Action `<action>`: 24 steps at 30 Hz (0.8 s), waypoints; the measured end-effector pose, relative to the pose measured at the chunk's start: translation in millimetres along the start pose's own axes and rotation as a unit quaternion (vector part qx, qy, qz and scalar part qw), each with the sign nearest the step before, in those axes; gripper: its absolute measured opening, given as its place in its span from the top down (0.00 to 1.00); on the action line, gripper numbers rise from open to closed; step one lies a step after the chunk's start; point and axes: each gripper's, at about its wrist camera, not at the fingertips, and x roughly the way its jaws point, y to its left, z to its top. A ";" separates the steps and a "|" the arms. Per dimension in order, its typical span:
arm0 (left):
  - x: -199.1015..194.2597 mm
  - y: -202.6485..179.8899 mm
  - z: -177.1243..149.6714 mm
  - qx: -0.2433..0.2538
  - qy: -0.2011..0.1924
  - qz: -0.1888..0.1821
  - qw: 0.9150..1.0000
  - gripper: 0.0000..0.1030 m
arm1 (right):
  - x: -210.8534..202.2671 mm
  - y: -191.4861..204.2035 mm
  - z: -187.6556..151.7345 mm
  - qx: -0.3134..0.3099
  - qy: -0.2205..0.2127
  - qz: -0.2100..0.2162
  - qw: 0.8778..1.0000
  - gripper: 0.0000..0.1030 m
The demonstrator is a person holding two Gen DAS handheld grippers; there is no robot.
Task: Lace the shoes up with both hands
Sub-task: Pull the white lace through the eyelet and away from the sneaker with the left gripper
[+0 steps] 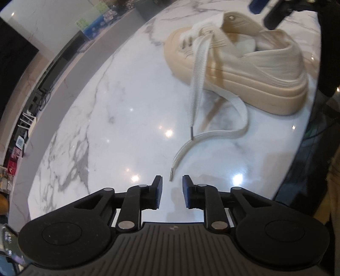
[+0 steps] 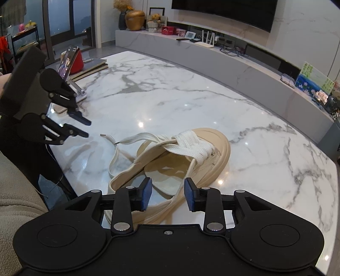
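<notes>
Left tool [image 1: 172, 192], jaws apart, empty, hovers just short of a lace [image 1: 214, 135] tip on the marble worktop [image 1: 119, 110]; beige shoe [image 1: 250, 70] lies beyond, right tool [image 2: 167, 196] spread, empty, above its opening.

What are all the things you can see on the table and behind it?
Beige thick-soled shoe: one, marble table, half laced.
Flat white shoelace: one, both metal-tipped ends loose on table beside shoe.
Phone on stand: one, table's far corner.
Red container: one, behind phone.
Notebooks: stacked, beside it.
White router: one, grey shelf.
Gold pot: one, shelf end.
Black television: one, wall.
Left gripper: black, open, near a lace tip.
Right gripper: black, open, over shoe's heel.
</notes>
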 end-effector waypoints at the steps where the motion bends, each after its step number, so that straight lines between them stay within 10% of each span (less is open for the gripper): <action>1: 4.2 1.5 1.0 -0.001 0.002 -0.001 1.000 0.81 | 0.2 -0.1 0.0 0.000 0.000 0.000 1.000 0.70; 24: 9.3 34.4 12.5 -0.075 -0.006 0.005 0.997 0.99 | 6.8 -0.5 1.6 0.003 0.011 0.007 1.000 0.70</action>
